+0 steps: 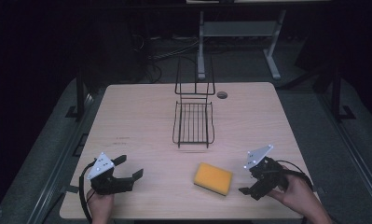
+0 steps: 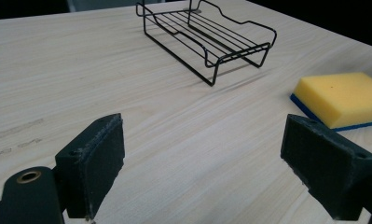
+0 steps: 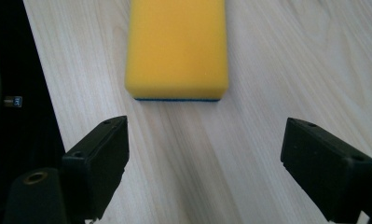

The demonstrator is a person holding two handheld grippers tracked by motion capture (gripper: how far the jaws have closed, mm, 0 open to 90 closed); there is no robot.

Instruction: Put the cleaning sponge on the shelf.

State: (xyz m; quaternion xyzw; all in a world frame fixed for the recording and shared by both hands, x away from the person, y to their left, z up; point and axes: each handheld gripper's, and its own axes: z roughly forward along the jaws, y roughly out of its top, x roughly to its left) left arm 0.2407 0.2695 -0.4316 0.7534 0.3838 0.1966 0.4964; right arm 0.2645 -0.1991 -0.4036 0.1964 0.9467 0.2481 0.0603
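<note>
1. High view: a yellow sponge (image 1: 213,178) lies flat on the wooden table (image 1: 141,116), near the front edge, right of centre. The right gripper (image 1: 251,185) sits just right of it, apart from it, jaws spread. The left gripper (image 1: 130,168) rests at the near left, well apart from the sponge, jaws also spread. A black wire rack (image 1: 193,122) stands farther back at mid-table.
2. Left gripper view: both jaws wide, nothing between them; sponge (image 2: 341,98) off to the right, wire rack (image 2: 207,37) beyond.
3. Right gripper view: jaws released and empty; the sponge (image 3: 177,46) lies straight ahead, not touching, its blue underside showing at the near edge.
</note>
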